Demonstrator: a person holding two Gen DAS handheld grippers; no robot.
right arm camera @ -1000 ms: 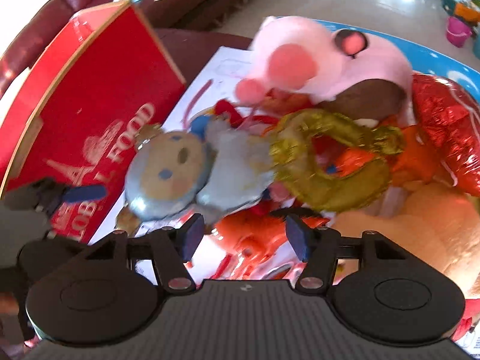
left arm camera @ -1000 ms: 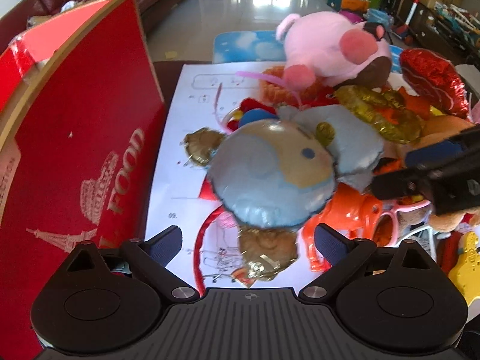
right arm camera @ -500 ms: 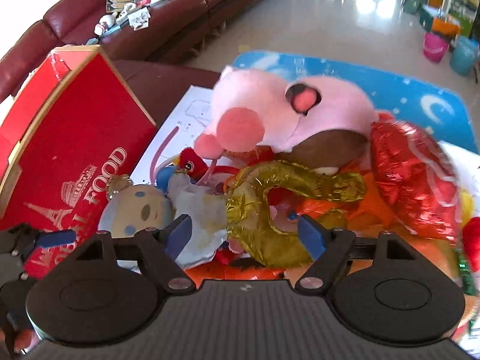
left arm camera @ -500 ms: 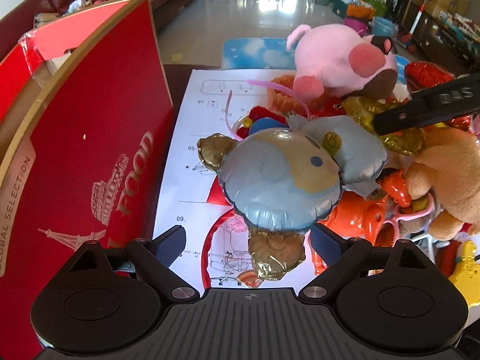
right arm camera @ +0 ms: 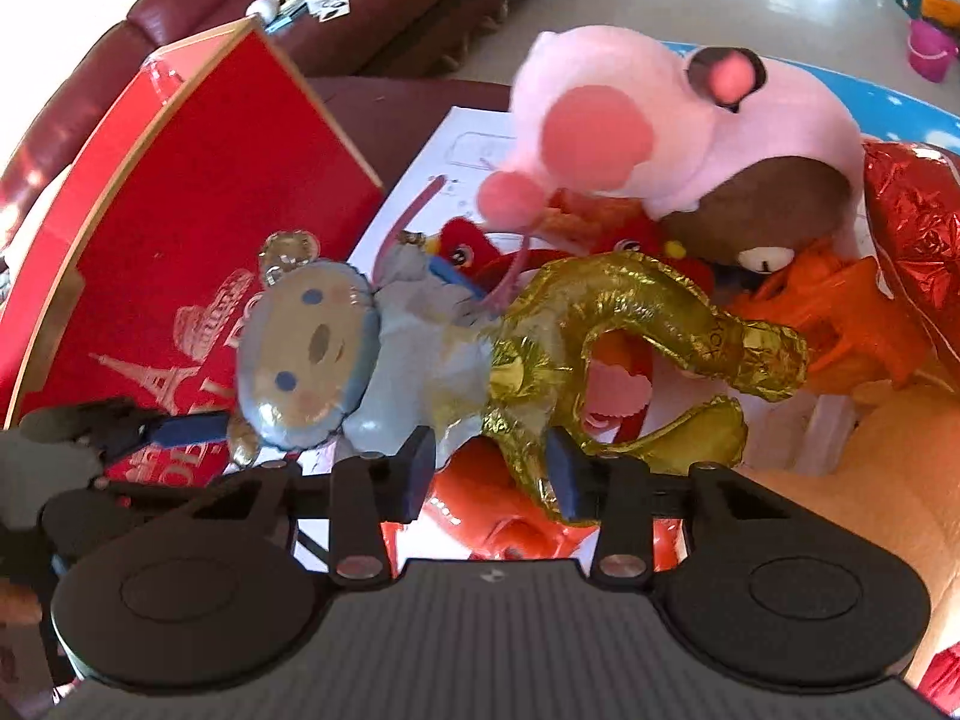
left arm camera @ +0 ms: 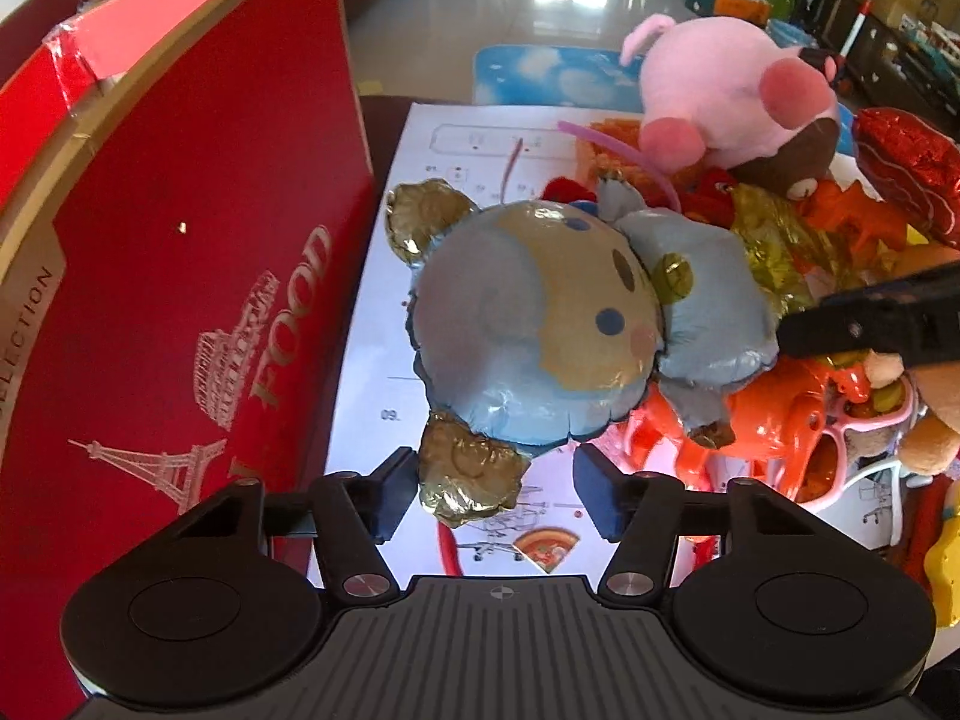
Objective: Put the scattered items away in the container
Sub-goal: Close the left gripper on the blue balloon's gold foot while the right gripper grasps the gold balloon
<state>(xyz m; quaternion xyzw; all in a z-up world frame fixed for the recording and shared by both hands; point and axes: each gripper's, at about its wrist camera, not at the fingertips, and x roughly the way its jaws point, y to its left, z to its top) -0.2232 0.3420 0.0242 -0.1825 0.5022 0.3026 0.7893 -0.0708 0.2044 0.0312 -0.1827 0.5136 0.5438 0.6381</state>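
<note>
A blue foil bear balloon (left arm camera: pixel 540 324) lies on a white paper sheet (left arm camera: pixel 372 360) beside the red box (left arm camera: pixel 180 300). My left gripper (left arm camera: pixel 493 495) is open, its fingers either side of the balloon's gold ear (left arm camera: pixel 468 474) without clamping it. In the right wrist view the balloon (right arm camera: pixel 312 348) joins a gold foil balloon (right arm camera: pixel 630 324). My right gripper (right arm camera: pixel 489 471) is partly closed around the gold foil's lower end, with a gap still showing. The left gripper shows at the far left (right arm camera: pixel 120 426).
A pink plush pig (left arm camera: pixel 732 90) sits at the back of the pile. A red foil balloon (left arm camera: pixel 912 168), an orange toy (left arm camera: pixel 774 420) and a brown plush (left arm camera: pixel 936 420) crowd the right. The red box (right arm camera: pixel 180 240) stands tall on the left.
My left gripper moved forward and narrowed around the bear balloon's gold ear. My right gripper dropped back low and narrowed around the gold foil. The balloon shifted a little.
</note>
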